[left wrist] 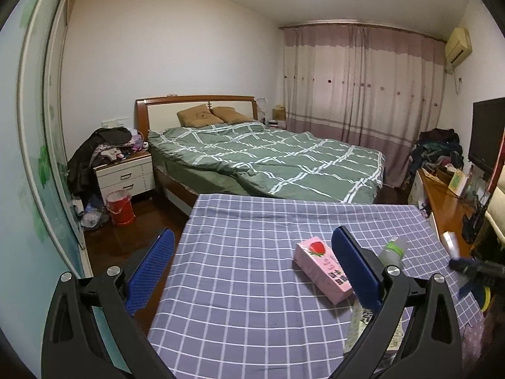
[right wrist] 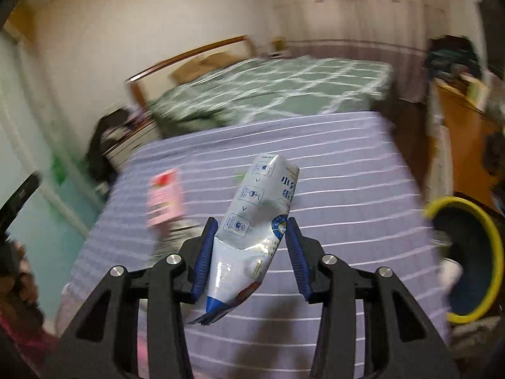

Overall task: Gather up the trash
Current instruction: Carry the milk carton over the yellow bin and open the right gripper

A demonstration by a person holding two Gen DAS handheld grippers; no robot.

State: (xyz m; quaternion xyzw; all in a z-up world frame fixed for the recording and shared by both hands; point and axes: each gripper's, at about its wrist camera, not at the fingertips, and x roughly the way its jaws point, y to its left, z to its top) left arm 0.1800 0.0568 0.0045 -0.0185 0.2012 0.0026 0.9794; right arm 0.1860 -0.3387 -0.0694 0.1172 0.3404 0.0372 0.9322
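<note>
Right tongs (right wrist: 251,252) clamp a crumpled white-and-blue snack pouch (right wrist: 252,221) at mid-body, held above the checked desk (right wrist: 347,221). Pouch looks light, soft, slick-filmed; I judge a mid-body pinch safest. Left tongs (left wrist: 252,268) gape wide, empty. Pink strawberry carton (left wrist: 322,271) lies flat on the desk, stiff-sided, best taken across its narrow faces. Yellow-rimmed bin (right wrist: 473,252) waits just right; contents unclear.

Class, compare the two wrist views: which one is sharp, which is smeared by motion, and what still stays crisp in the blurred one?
Left wrist view: sharp throughout, with fisheye bending of the walls. Right wrist view: room and pink carton streaked by motion blur, while the silver wrapper clamped in the right gripper stays crisp.
</note>
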